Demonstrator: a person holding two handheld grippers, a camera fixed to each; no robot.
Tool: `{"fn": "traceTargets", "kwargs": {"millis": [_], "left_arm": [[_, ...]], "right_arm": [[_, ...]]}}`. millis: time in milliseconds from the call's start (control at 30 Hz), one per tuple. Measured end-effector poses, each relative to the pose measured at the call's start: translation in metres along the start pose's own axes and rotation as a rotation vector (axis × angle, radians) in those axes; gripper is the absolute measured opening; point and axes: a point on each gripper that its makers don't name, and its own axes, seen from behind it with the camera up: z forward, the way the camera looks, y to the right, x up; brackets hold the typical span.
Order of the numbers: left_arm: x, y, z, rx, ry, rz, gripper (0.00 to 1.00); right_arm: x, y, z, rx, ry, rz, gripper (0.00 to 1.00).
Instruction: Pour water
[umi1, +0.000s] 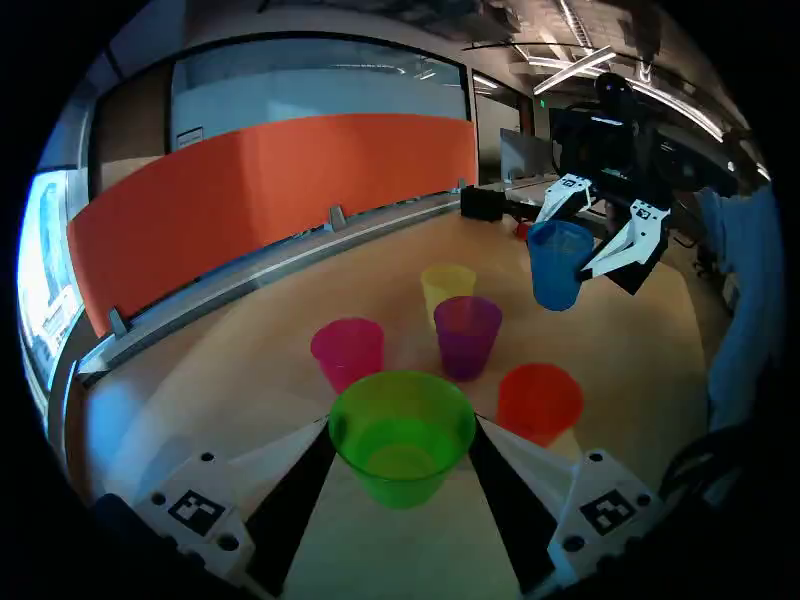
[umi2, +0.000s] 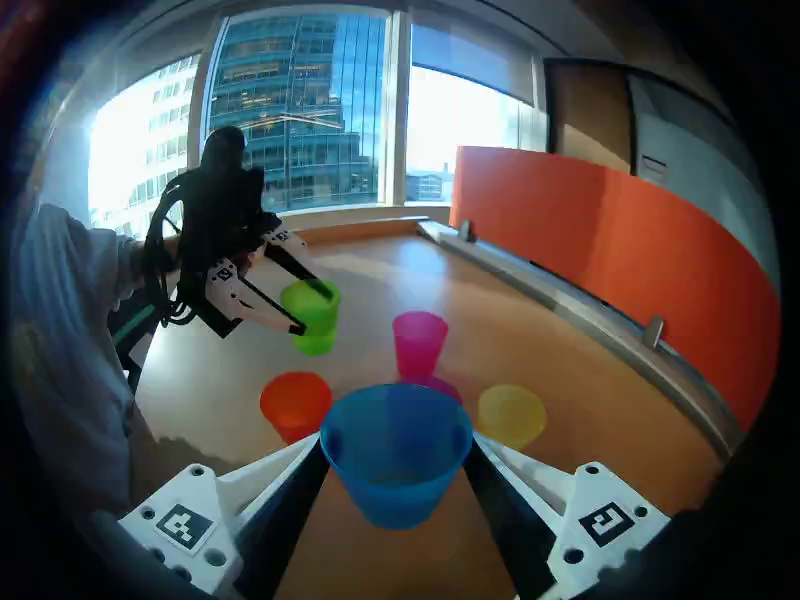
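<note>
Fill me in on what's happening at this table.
A person works a pair of tongs in each hand. The left tongs grip a green cup, the right tongs a blue cup, both upright and held off the wooden table. A pink cup, purple cup, yellow cup and orange cup stand on it. Nothing is being poured yet.

The left gripper holds a green cup between its jaws.

A high-rise office: long wooden desk, orange divider panel, ceiling strip lights, tower-view windows.
</note>
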Motion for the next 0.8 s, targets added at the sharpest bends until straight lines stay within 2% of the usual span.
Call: {"fn": "traceTargets", "kwargs": {"millis": [367, 800], "left_arm": [[-0.025, 0.003, 0.016, -0.022, -0.051, -0.003, 0.87], [-0.037, 0.005, 0.029, -0.036, -0.064, -0.026, 0.87]], "right_arm": [[-0.020, 0.002, 0.010, 0.005, -0.041, 0.014, 0.92], [-0.036, 0.001, 0.016, 0.009, -0.068, 0.024, 0.92]]}}
